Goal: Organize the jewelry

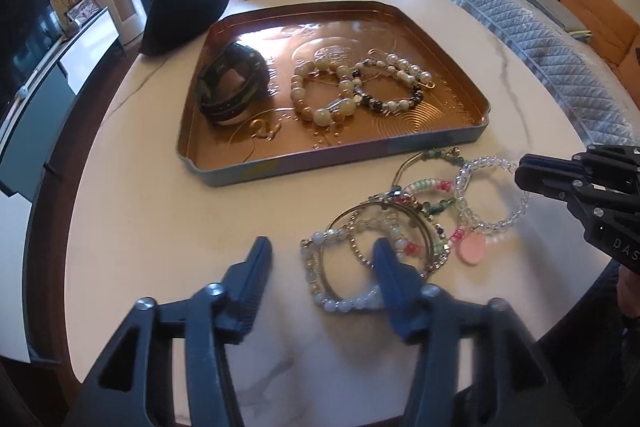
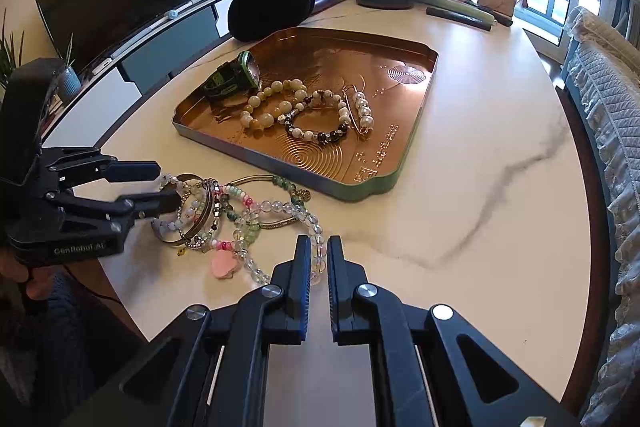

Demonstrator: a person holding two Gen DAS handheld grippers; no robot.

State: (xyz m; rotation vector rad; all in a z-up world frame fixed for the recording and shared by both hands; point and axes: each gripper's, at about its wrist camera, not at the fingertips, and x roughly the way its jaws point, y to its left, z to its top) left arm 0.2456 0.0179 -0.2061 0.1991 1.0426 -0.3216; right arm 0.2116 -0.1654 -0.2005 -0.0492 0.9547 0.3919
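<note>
A tangle of bracelets (image 1: 404,223) lay on the pale marbled desk (image 1: 160,211), just in front of the copper-coloured tray (image 1: 224,163). The heap mixed thin gold bangles, a strand of milky beads, green and pink beaded loops, a clear crystal bracelet (image 2: 308,223) and a pink teardrop charm (image 1: 472,249).

Inside the tray rested a dark strapped watch (image 1: 230,87), a chunky cream bead bracelet (image 1: 316,95), a black-and-white bead bracelet (image 1: 392,99) and a pearl pin (image 2: 362,111).

The left tongs (image 1: 320,259) were spread wide, their right finger over the milky strand at the heap's near edge, not gripping anything. The right tongs (image 2: 319,259) were nearly pressed together with a narrow gap, their tips at the crystal bracelet; I cannot tell if they pinched it.
</note>
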